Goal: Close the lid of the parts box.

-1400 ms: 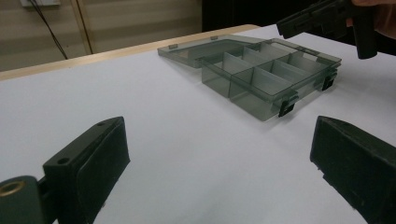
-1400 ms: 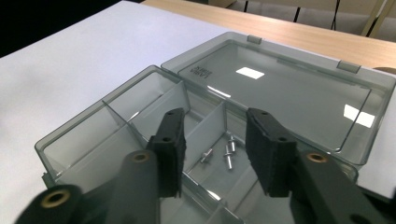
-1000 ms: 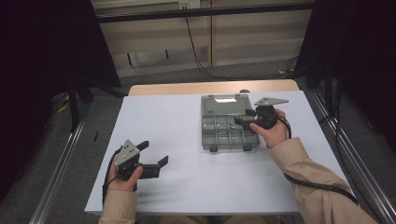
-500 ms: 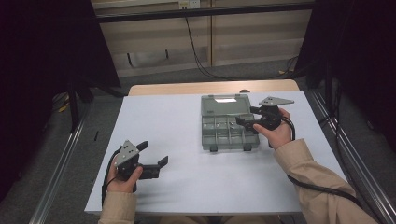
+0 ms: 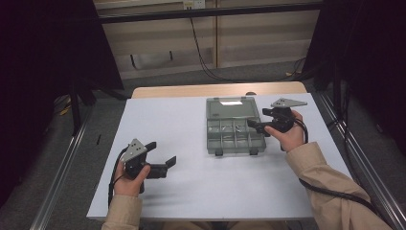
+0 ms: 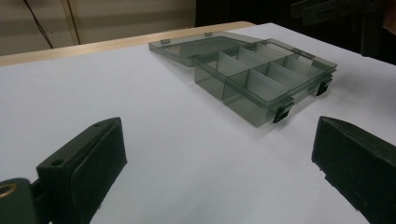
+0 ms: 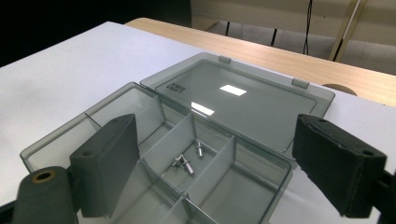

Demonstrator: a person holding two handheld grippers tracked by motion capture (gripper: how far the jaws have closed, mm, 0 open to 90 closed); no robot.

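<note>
Taking the grey compartment box (image 5: 235, 132) as the landmark: the left gripper (image 5: 163, 159) rests nearest the person, well apart from the box's front-left corner, jaws wide, nothing between them. The right gripper (image 5: 254, 127) hovers over the box's right edge, jaws having just opened, empty. Small screws (image 7: 187, 161) lie in a middle compartment just beyond those jaws. The lid (image 7: 243, 102) lies flat behind.

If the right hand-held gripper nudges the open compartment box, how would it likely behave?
The compartment box looks like thin clear plastic, so probably light and stiff, sliding easily on the smooth table. Its lid lies flat behind, so tipping seems unlikely. The screws may rattle.
</note>
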